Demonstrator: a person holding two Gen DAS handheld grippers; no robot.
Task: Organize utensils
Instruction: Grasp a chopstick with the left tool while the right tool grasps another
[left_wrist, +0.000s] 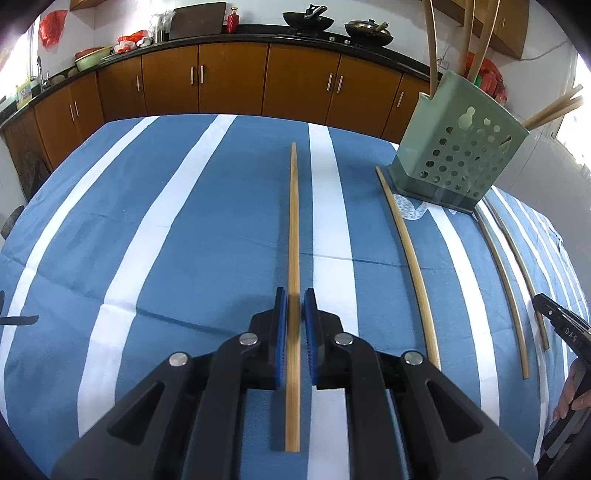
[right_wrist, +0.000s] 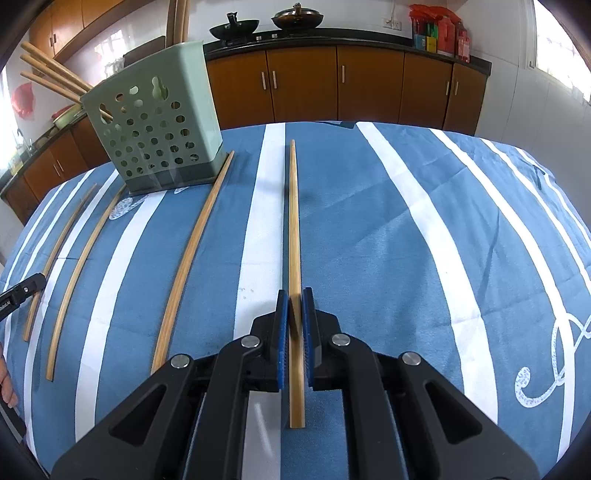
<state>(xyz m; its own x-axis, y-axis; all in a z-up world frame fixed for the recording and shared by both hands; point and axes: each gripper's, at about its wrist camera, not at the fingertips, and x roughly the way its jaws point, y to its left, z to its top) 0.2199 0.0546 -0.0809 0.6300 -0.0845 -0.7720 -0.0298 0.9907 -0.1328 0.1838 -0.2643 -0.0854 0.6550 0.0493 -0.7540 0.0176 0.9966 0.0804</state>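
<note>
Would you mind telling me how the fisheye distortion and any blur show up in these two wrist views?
Left wrist view: off-centre chopsticks bow outward, the gripped chopstick stays straight, blurring between the blue pads. Right wrist view: same bowing, holder leans, window glare at the edges.

Brown kitchen cabinets (left_wrist: 229, 79), white walls (right_wrist: 517, 92)

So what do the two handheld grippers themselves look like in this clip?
Both look alike. The left gripper and right gripper have matte black angular bodies with triangular cut-outs, round silver pivot screws and blue ribbed pads lining the jaws. Seen from the left wrist view, the right gripper's side carries small white lettering, partly cut off. No cables or sleeves are visible.
</note>
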